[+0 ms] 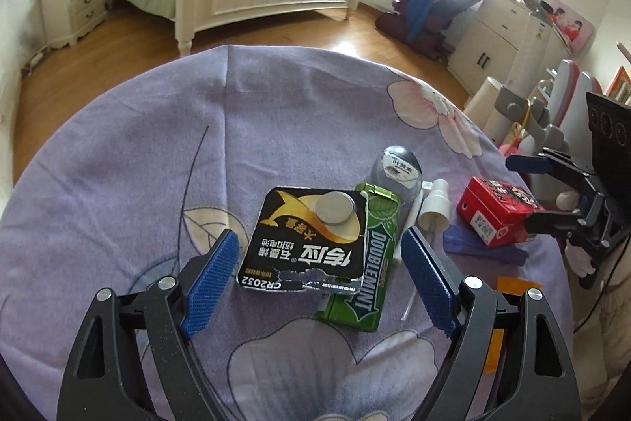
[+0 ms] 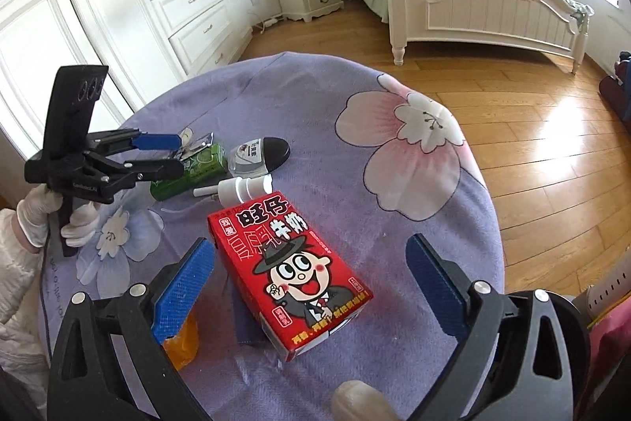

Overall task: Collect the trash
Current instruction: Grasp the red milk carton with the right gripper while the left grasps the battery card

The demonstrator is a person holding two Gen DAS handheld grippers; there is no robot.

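Bracketing the battery card [image 1: 301,243], the left hand-held gripper [image 1: 319,265] stood wide apart with nothing held, its blue pads clear of the card on both sides. The card lay on top of the green gum pack [image 1: 366,263], with a loose-looking coin cell [image 1: 335,208] at its far end.

Risk, as judged: closing on the card alone could tip it off the gum pack, or catch the pack's edge too and lift both badly. The coin cell might slide off if the card tilted. The white spray nozzle [image 1: 434,204] and clear eye-drop bottle [image 1: 398,170] sat just beyond and could be knocked.

The right hand-held gripper [image 2: 311,283] was also wide and empty, straddling the red milk carton [image 2: 292,275], which lay flat and skewed on the purple flowered desk [image 2: 315,97]. The skew meant the pads might meet corners and twist the carton. An orange scrap [image 2: 183,344] lay under the left finger [image 2: 183,287].

Pose: both hand-held grippers pitched steeply downward over the desk. A white-gloved hand [image 2: 39,216] gripped the left tool's handle.

No bin was visible.
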